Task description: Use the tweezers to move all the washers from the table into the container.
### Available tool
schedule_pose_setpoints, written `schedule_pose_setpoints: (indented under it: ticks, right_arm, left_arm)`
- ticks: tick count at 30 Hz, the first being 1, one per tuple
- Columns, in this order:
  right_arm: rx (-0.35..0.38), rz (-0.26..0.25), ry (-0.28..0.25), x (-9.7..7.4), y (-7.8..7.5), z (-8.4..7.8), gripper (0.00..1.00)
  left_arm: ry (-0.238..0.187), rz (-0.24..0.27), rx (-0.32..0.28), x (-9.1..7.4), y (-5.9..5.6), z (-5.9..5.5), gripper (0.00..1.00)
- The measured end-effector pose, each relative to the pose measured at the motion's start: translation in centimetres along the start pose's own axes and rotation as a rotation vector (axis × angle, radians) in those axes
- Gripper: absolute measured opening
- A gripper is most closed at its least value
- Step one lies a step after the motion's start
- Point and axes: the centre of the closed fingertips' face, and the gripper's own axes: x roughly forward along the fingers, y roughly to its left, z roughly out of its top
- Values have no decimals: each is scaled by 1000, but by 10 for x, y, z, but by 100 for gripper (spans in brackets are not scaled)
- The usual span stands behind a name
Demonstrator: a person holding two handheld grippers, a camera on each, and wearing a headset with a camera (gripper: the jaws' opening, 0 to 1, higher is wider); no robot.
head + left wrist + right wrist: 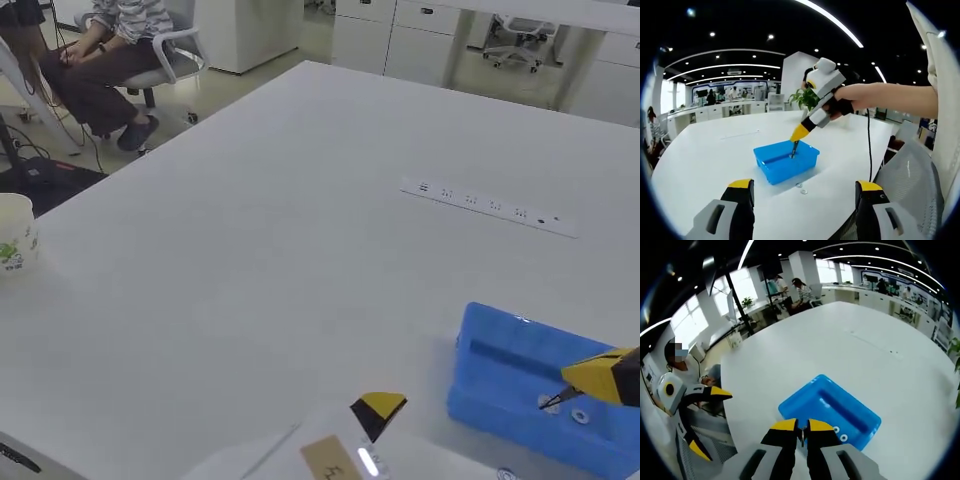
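Holding the tweezers [801, 436] in my right claw [801, 424], jaws pinched almost together on them. The tips are down inside the blue container [810, 397], close to its floor. The container sits on the white desk [250, 260], near the edge on my side.

My left claw [805, 186] has its jaws wide apart with nothing in them, and it hangs off to the side.

Count so far: two washers [840, 434] lie on the container floor, just beside the tweezer tips. Two loose washers [801, 188] lie on the desk, just outside the container's near wall.

The tips are too fine for me to tell whether they carry a washer right now; possibly one is being dropped.

My judgement is that the job is about half done. Two are in, and at least two are left to fetch from the desk.
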Motion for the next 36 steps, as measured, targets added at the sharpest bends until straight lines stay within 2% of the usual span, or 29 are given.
schedule_pose_setpoints:
  ticks: [11,21,31,36]
  right_arm:
    - [16,-18,19,19,-17,1,3]
    - [24,-23,61,39,-32,-3,3]
    - [27,-39,108,49,-43,-15,3]
    - [26,-41,111,50,-44,-14,3]
  left_arm:
    - [13,-17,12,2,-3,-3,84]
    - [2,-16,2,1,-2,-1,84]
    - [-5,-16,-5,1,-2,0,85]
    - [-15,-17,-11,0,-2,1,85]
